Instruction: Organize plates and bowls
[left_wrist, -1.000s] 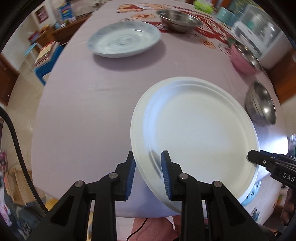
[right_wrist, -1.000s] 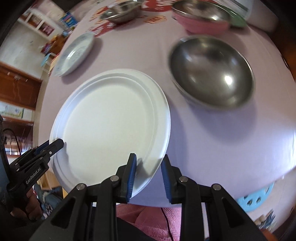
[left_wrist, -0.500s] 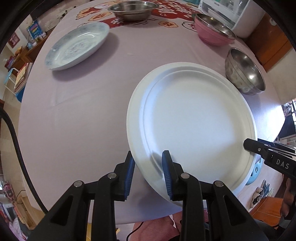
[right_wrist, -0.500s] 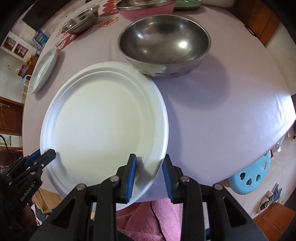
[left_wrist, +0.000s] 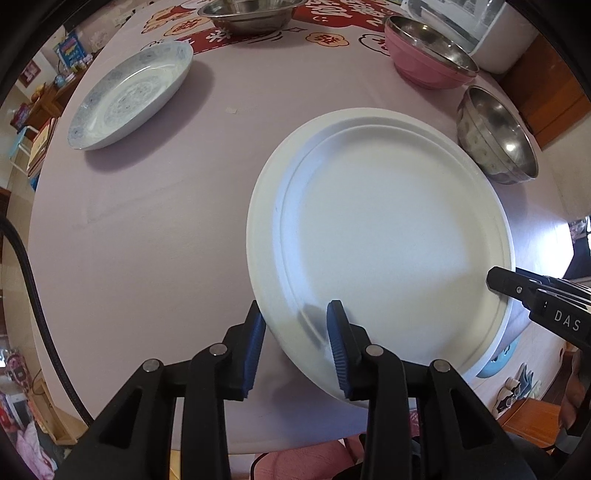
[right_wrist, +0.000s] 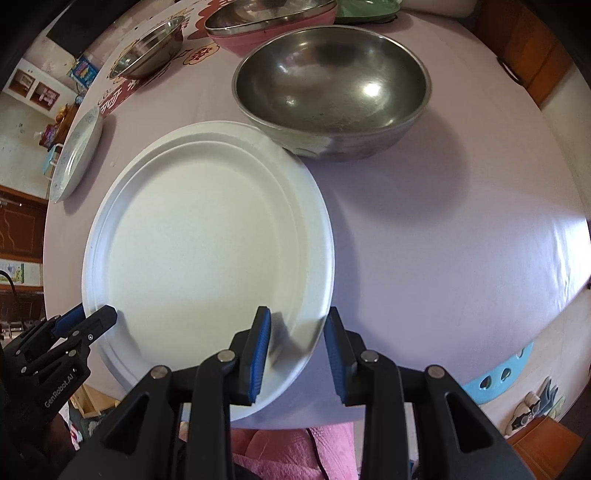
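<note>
Left wrist view: the table (left_wrist: 155, 236) bears the white plate (left_wrist: 391, 229), lying flat near its front edge. The left gripper (left_wrist: 295, 328) has just been opening; its narrow jaws straddle the rim, left pad barely touching. The right gripper (right_wrist: 297, 343) straddles the opposite rim, outer pad clear. I'd free both evenly. The steel bowl (right_wrist: 332, 88) crowds the far rim; the patterned plate (left_wrist: 129, 92) sits well apart.
</note>
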